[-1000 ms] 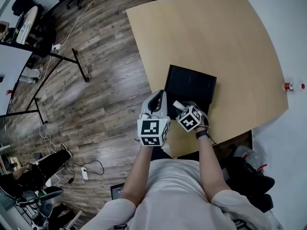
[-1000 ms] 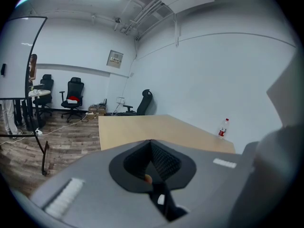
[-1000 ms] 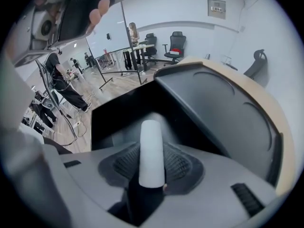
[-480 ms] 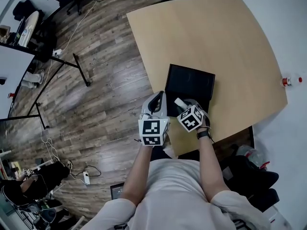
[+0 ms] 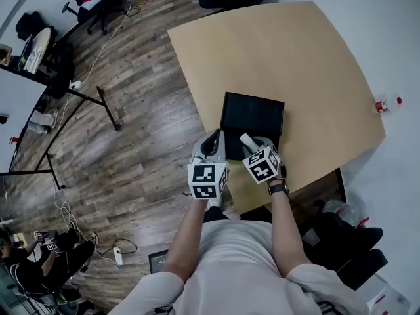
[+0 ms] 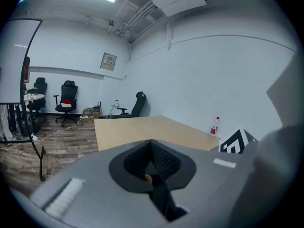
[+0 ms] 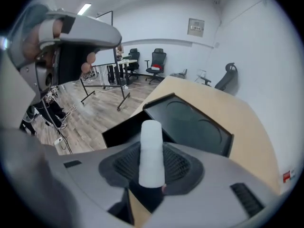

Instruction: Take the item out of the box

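Head view: you had both grippers at the near edge of the table [image 5: 308, 58], the left gripper [image 5: 215, 136] just beside the open black box [image 5: 252, 110] and the right gripper [image 5: 252, 144] over its near rim, the white cylinder [image 5: 247, 139] sticking out past its jaws. Left gripper view: the left gripper [image 6: 152, 163] had its jaws pressed together on nothing. Right gripper view: the right gripper [image 7: 152, 175] was clamped on the cylinder's [image 7: 152, 146] lower end above the box [image 7: 190, 122]. I judged the lift-out nearly done, and the next move called for carrying it clear of the rim to bare table.
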Demonstrator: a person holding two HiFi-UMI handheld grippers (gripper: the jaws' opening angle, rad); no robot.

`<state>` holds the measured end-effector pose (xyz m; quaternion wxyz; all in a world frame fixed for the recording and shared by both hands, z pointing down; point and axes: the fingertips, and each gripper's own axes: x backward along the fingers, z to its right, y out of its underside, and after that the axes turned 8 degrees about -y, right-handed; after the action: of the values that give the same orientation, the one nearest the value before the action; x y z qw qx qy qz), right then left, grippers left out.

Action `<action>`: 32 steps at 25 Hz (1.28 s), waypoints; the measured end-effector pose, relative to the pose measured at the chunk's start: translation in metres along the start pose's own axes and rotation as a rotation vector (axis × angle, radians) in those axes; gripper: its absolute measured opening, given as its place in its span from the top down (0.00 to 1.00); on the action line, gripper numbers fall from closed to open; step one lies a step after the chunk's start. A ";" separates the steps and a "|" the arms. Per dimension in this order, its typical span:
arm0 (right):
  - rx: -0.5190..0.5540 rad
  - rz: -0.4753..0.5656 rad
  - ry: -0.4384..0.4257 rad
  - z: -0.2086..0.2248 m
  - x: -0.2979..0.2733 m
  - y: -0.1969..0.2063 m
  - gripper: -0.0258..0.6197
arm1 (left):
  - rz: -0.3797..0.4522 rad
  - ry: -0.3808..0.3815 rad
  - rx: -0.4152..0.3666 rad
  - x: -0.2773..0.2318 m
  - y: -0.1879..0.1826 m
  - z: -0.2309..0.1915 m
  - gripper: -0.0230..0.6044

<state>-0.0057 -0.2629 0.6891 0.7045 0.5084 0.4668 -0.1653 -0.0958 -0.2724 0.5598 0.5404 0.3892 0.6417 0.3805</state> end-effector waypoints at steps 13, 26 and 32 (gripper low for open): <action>-0.032 0.134 0.136 0.015 0.066 -0.024 0.74 | 0.048 0.053 -0.030 0.014 -0.020 0.015 0.95; -0.100 0.345 0.331 0.039 0.160 -0.034 0.74 | 0.090 0.107 -0.069 0.022 -0.035 0.048 0.95; -0.106 0.413 0.407 0.042 0.199 -0.040 0.74 | 0.119 0.122 -0.081 0.027 -0.051 0.055 0.95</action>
<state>0.0882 -0.2688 0.5046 0.6406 0.5779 0.4931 0.1116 -0.0492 -0.2645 0.4960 0.4920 0.3808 0.6332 0.4604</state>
